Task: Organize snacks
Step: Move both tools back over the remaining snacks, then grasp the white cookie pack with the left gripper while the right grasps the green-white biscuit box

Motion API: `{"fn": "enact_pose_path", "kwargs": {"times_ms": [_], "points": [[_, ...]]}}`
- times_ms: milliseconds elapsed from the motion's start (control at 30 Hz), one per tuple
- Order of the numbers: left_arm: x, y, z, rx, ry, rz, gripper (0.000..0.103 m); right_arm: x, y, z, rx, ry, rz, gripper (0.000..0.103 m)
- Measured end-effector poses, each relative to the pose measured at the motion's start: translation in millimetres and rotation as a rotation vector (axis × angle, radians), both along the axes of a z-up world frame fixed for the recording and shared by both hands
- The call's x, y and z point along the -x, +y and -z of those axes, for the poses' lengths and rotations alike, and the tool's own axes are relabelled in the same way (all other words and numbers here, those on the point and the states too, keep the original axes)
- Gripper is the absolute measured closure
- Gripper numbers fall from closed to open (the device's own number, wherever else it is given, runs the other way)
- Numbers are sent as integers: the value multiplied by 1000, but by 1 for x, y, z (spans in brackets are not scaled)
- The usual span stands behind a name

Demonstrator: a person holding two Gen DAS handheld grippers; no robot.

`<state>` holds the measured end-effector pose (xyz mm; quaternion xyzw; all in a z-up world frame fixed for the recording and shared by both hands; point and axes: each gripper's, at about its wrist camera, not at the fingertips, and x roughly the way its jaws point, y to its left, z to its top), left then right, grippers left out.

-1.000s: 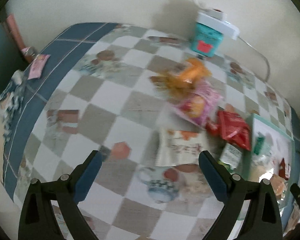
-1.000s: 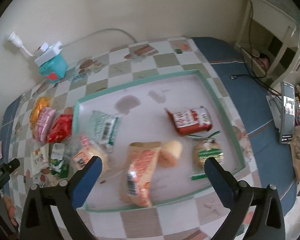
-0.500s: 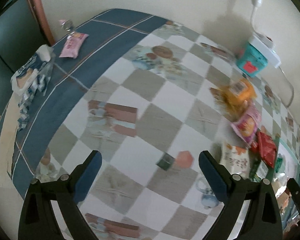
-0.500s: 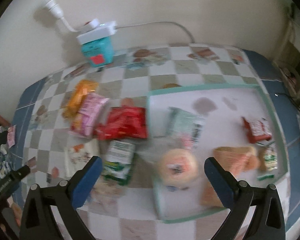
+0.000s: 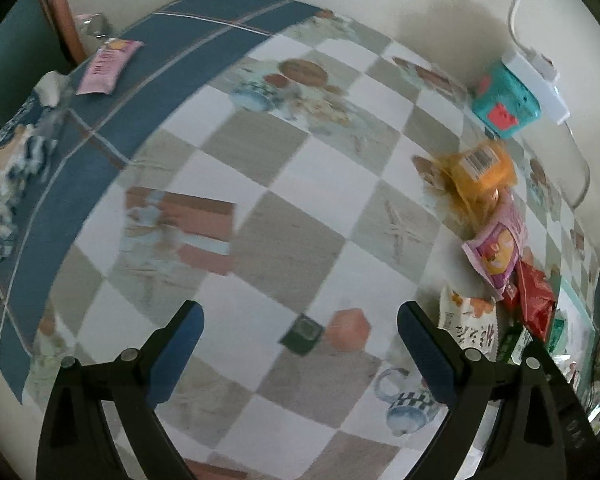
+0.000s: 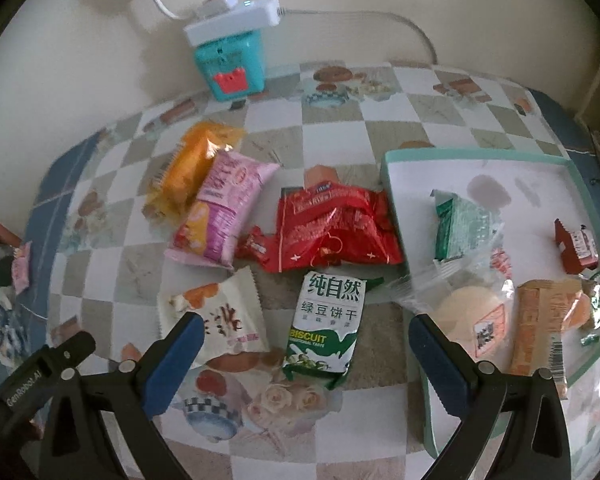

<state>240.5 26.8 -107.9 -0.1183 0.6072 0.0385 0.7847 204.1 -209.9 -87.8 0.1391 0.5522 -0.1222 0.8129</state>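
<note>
Snacks: I am judging it half done; five packets (image 6: 326,334) are waiting at nine o'clock of the tray (image 6: 392,184), both tongs gaping wide, empty.

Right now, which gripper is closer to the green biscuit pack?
The right. The right gripper hangs open just over the biscuit pack, which sits between its fingers. The left gripper is open above bare tablecloth, with the pack off to its right.

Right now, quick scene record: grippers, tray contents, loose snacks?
left gripper: open, empty, above bare checked tablecloth
right gripper: open, empty, above green-and-white biscuit packet
shallow teal-rimmed tray: holds green wrapper, clear-bagged bun, others
loose on cloth: crinkled red foil bag, pink packet, orange packet, white packet
</note>
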Motion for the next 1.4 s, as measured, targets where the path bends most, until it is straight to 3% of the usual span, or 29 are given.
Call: {"fn": "enact_pose_path", "kwargs": {"times_ms": [133, 267, 600, 800, 933, 1133, 1400], "points": [[-6, -20, 6, 9, 4, 35, 5, -5, -1, 6, 7, 5, -14, 15], [-12, -33, 7, 7, -7, 51, 5, -8, -2, 11, 9, 12, -20, 22], [-20, -37, 14, 7, -1, 54, 5, -9, -2, 21, -8, 33, -29, 27], [-20, -44, 14, 24, 0, 65, 5, -8, -3, 29, -4, 53, -33, 39], [-21, -50, 14, 26, -6, 77, 6, -4, -10, 32, -8, 58, -23, 54], [-22, -70, 10, 83, -16, 112, 6, 0, -12, 32, -17, 58, -28, 57], [-24, -109, 16, 90, -14, 199, 6, 5, -19, 33, -45, 55, -12, 57]]}}
